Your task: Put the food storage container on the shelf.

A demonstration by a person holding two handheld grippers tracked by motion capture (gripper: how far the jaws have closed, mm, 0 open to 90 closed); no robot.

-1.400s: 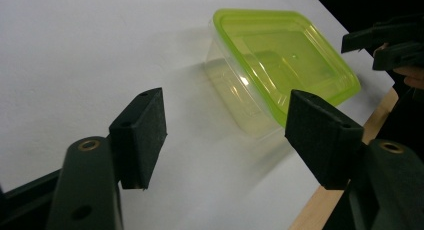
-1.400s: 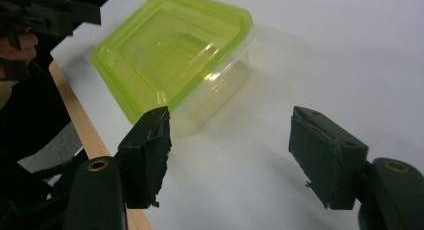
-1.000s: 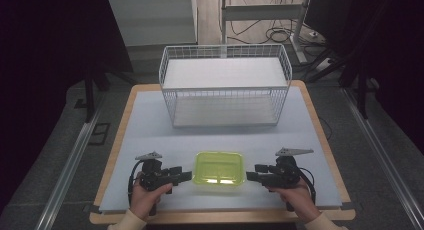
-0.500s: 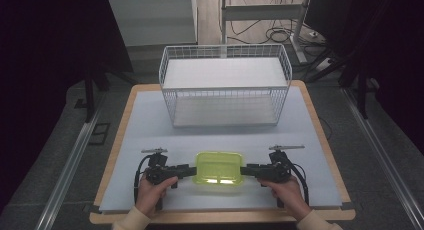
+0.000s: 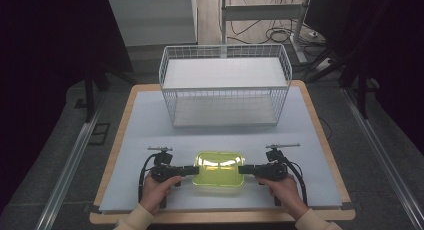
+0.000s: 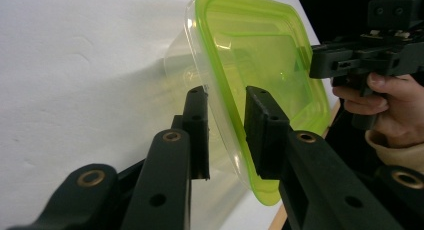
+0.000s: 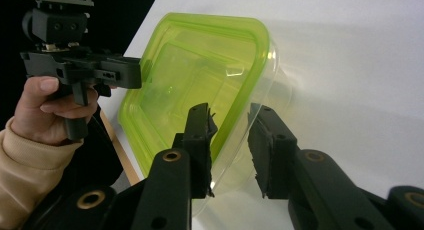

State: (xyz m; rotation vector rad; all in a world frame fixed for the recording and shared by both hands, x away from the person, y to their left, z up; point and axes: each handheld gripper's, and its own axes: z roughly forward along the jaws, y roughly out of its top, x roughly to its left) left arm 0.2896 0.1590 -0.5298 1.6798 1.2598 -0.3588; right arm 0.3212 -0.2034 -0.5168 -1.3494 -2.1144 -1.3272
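Observation:
A clear plastic container with a lime-green lid (image 5: 218,168) sits near the front edge of the white table top (image 5: 145,125). My left gripper (image 5: 193,170) is at its left end and my right gripper (image 5: 243,169) at its right end, each held in a hand. In the left gripper view the open gripper (image 6: 225,107) straddles the container's rim (image 6: 235,140), with a gap on both sides. The right gripper view shows the same: the gripper (image 7: 227,125) is open around the rim (image 7: 225,135). The container (image 7: 190,75) appears to rest on the table.
A white wire basket (image 5: 225,85) with a shelf stands at the back middle of the table. The board's wooden edge (image 5: 220,217) runs just in front of the hands. Dark floor, rails and cables surround the table.
Both grippers have moved inward from beside the container to its two ends, and their jaws now straddle its rim. The container has stayed in place.

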